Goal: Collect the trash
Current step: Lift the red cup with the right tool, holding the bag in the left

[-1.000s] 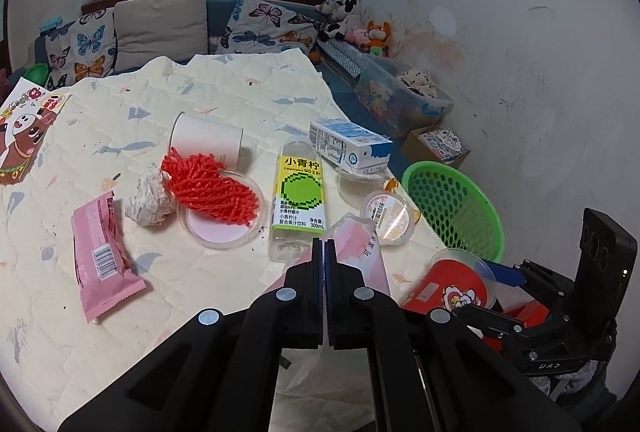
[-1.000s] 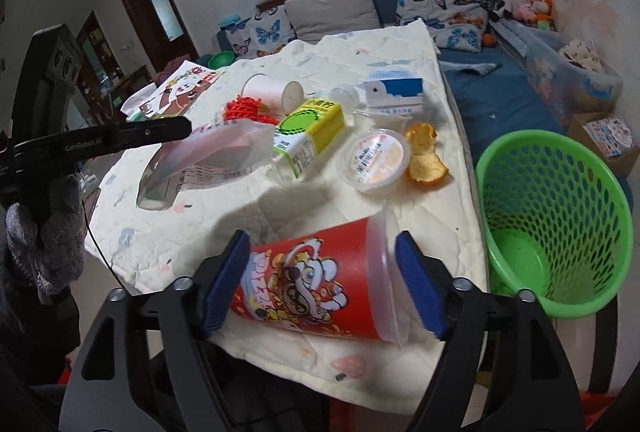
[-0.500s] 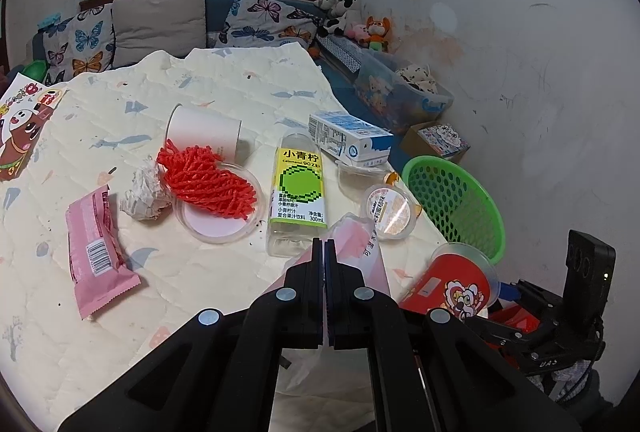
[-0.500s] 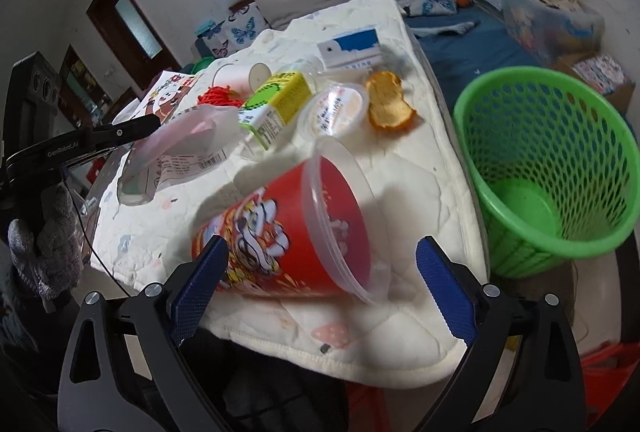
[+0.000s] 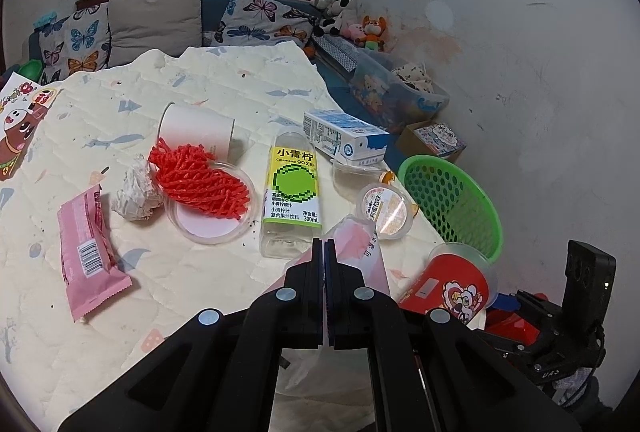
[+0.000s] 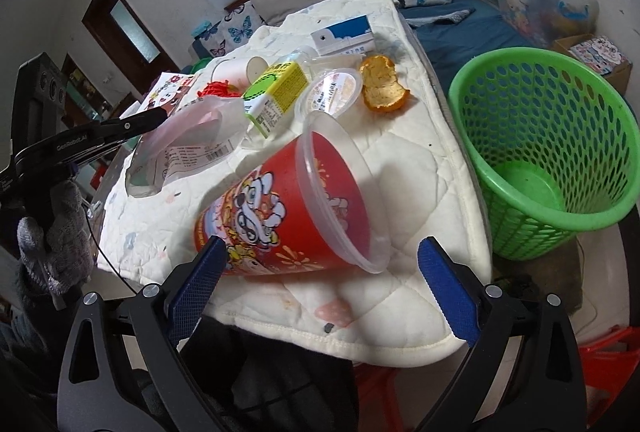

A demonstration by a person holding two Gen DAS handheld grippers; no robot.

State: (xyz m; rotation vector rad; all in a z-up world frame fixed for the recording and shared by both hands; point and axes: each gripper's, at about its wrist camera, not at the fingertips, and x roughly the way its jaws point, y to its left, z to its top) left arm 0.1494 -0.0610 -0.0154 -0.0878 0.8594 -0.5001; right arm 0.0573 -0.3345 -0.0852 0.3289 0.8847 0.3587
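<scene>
Red cup (image 6: 288, 208) tipped since, rim toward green basket (image 6: 548, 152).

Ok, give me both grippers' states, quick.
Left gripper: shut on the clear plastic bag.
Right gripper: open, jaws just widened; the red cup lies between them, not gripped.

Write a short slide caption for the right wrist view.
Open right gripper behind a tipped red cup on the quilt, green basket alongside.

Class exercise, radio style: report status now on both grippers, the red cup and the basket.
Left gripper shut on plastic bag. Right gripper open, jaws just widened, red cup lying loose between them. Green basket empty, path clear.
</scene>
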